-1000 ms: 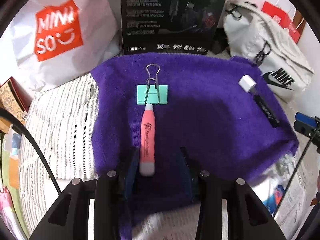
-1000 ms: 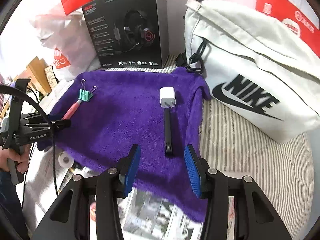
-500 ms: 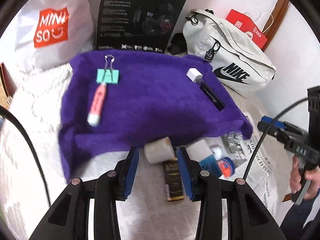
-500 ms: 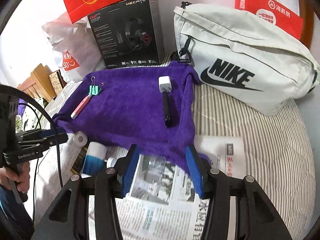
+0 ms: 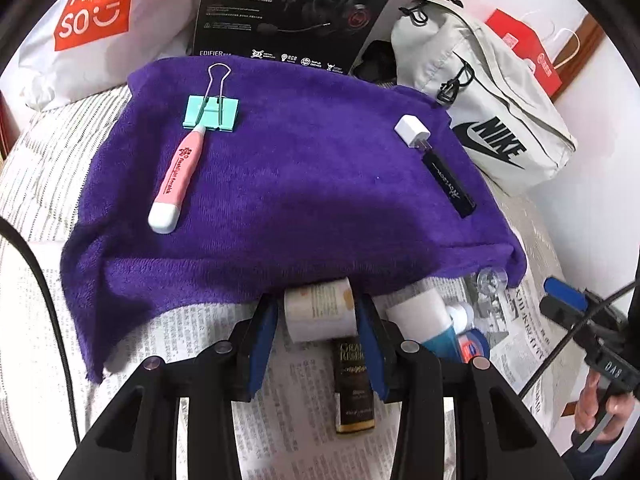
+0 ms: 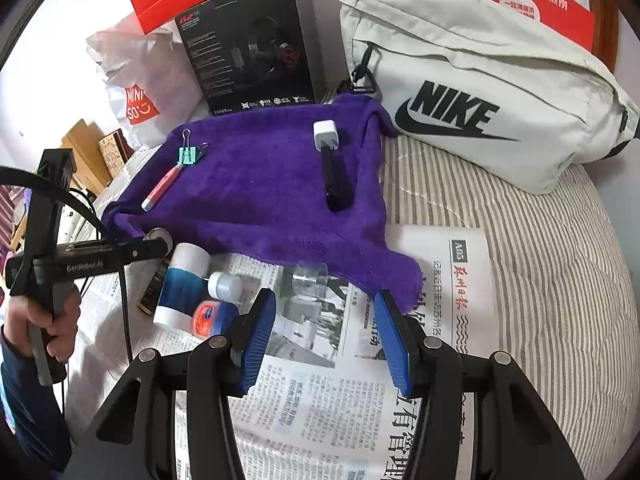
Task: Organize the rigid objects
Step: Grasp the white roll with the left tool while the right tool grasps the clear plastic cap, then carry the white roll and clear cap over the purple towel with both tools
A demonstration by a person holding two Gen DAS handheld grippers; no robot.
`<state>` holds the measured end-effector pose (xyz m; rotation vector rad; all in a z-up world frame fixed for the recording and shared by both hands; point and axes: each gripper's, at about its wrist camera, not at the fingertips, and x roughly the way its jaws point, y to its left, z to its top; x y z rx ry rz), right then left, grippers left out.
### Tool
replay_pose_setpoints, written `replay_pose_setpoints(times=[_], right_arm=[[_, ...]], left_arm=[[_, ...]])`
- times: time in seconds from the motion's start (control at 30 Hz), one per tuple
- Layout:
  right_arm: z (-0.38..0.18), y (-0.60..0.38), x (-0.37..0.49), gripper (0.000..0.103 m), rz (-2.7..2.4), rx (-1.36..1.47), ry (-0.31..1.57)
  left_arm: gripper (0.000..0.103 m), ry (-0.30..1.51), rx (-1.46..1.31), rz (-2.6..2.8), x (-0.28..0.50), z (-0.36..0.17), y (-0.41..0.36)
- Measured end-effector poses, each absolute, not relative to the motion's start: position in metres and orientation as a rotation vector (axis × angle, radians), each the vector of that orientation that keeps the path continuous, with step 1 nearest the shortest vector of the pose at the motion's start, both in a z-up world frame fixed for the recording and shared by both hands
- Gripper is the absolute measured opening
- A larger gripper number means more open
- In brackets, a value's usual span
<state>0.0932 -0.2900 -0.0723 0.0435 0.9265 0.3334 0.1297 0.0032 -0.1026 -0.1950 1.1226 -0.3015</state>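
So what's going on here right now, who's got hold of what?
A person holds a gripper in each hand over a bed. The left gripper straddles a small white roll on the newspaper; whether it grips is unclear. The right gripper hangs open and empty. On the purple towel lie a pink pen, green binder clip, white charger and black stick.

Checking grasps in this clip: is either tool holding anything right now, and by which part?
Nothing is held. The left tool straddles a small white roll without gripping it; the right tool is open over newspaper.
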Motion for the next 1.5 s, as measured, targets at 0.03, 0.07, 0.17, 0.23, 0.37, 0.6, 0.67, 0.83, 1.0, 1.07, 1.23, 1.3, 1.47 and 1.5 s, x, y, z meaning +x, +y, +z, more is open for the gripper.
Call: replay_pose_setpoints(times=[0.03, 0.07, 0.17, 0.23, 0.37, 0.6, 0.67, 0.83, 1.0, 1.07, 1.23, 1.3, 1.47, 1.5], right_arm=[[-0.073, -0.291, 0.093, 0.051, 0.333, 0.045, 0.929], [-0.075, -0.292, 0.093, 0.051, 0.332, 0.047, 0.932], [-0.078, -0.294, 0.093, 0.051, 0.328, 0.05, 0.941], [-0.079, -0.295, 0.094, 0.051, 0.326, 0.054, 0.943], [-0.081, -0.297, 0.094, 0.051, 0.325, 0.055, 0.948], [-0.09, -0.286, 0.098, 0.051, 0.344, 0.048, 0.961], [-0.092, -0.28, 0.101, 0.051, 0.351, 0.061, 0.955], [-0.099, -0.268, 0.113, 0.036, 0.357, 0.077, 0.968], [-0.104, -0.261, 0.121, 0.034, 0.336, 0.062, 0.975], [-0.106, -0.257, 0.125, 0.034, 0.319, 0.04, 0.979], [-0.114, -0.247, 0.129, 0.034, 0.288, -0.004, 0.973], [-0.116, -0.243, 0.13, 0.033, 0.269, -0.039, 0.957], [-0.117, -0.239, 0.127, 0.022, 0.246, -0.095, 0.909], [-0.117, -0.24, 0.127, 0.022, 0.248, -0.088, 0.908]], left_arm=[[0.037, 1.123, -0.202, -0.307, 0.131, -0.103, 0.003], [0.037, 1.124, -0.206, -0.31, 0.132, -0.104, 0.002], [0.031, 1.12, -0.17, -0.297, 0.131, -0.105, -0.001], [0.031, 1.119, -0.165, -0.301, 0.129, -0.104, 0.0], [0.031, 1.087, -0.082, -0.253, 0.116, -0.095, 0.005], [0.031, 1.091, 0.0, -0.156, 0.101, -0.1, 0.021], [0.029, 1.095, -0.007, -0.161, 0.099, -0.102, 0.023], [0.029, 1.084, 0.008, -0.162, 0.096, -0.103, 0.023], [0.029, 1.075, 0.033, -0.162, 0.095, -0.104, 0.019], [0.029, 1.072, 0.031, -0.163, 0.094, -0.104, 0.019], [0.029, 1.067, 0.029, -0.176, 0.092, -0.104, 0.019], [0.029, 1.066, 0.029, -0.183, 0.092, -0.104, 0.02], [0.029, 1.06, 0.019, -0.196, 0.092, -0.104, 0.024], [0.029, 1.058, 0.019, -0.198, 0.091, -0.104, 0.025]])
